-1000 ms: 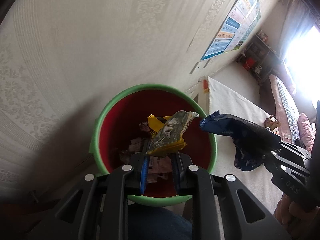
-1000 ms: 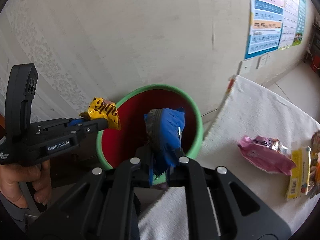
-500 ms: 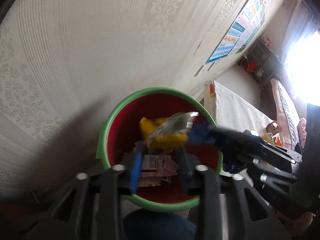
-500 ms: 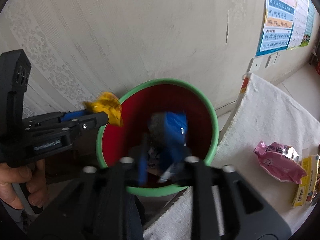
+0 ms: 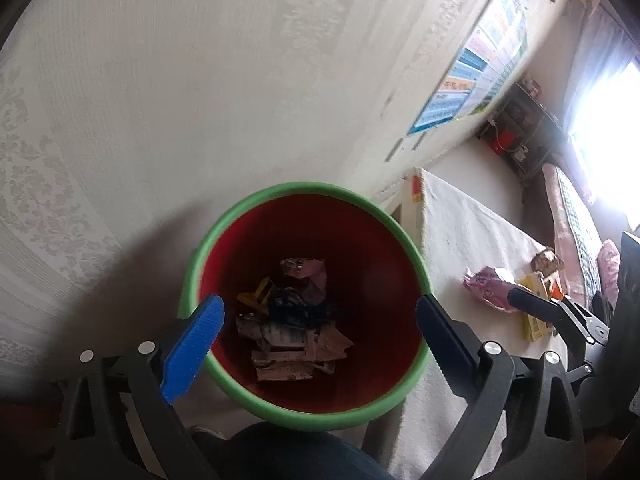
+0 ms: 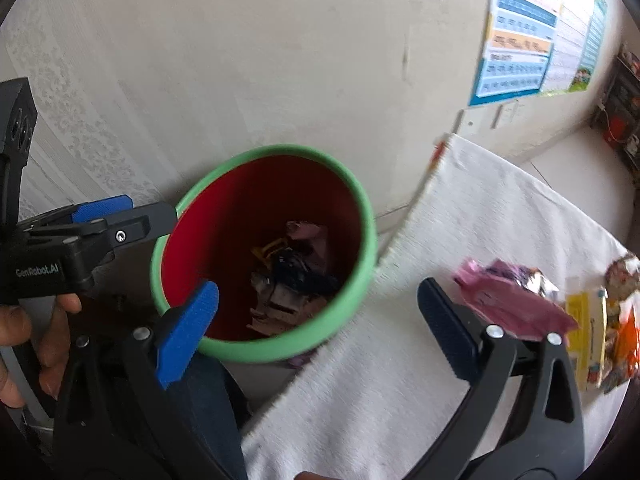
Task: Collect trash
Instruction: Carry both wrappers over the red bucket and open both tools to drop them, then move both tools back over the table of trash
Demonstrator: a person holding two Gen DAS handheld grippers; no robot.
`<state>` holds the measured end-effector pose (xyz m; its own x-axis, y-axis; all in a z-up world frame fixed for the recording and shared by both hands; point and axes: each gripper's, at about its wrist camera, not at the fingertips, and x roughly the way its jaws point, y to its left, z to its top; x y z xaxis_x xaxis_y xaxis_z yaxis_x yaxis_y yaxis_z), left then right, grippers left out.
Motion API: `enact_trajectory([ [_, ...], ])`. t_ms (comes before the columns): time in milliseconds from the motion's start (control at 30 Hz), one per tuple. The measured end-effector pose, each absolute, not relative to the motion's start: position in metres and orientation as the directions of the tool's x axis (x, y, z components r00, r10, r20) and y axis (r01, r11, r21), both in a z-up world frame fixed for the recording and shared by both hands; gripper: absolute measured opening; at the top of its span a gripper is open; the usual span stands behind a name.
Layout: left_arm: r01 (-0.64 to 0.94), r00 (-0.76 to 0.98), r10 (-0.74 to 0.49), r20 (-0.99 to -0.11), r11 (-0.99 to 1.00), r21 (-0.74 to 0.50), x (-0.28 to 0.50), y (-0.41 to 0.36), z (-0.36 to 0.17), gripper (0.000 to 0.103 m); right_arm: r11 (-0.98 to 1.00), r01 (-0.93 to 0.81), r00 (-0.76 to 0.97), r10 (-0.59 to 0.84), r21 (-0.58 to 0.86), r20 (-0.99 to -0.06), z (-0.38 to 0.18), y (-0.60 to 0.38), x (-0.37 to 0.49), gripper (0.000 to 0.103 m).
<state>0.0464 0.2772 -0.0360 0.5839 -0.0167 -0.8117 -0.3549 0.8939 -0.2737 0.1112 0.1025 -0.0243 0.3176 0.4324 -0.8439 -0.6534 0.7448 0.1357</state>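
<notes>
Both grippers, left [image 5: 318, 316] and right [image 6: 318, 306], are opening wide with nothing between them, above the bin [image 5: 208, 248] holding wrappers [image 5: 292, 332].

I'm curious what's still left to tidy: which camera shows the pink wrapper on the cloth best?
The right wrist view: the pink wrapper lies large and near on the white cloth. The left wrist view shows it small, far right, partly behind the right gripper.

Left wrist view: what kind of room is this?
Likely a lived-in home room, not a lab: patterned wallpaper, a learning chart on the wall, a cloth-covered table beside a green-rimmed bin of wrappers.
</notes>
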Motion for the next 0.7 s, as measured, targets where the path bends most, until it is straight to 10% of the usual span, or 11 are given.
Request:
enact_trajectory([
  [700, -0.1, 0.599, -0.142, -0.788, 0.963, -0.249, 0.089, 0.129, -0.01, 0.095, 0.945, -0.324, 0.536, 0.229, 0.053, -0.813, 0.005, -0.098, 0.126, 0.098],
])
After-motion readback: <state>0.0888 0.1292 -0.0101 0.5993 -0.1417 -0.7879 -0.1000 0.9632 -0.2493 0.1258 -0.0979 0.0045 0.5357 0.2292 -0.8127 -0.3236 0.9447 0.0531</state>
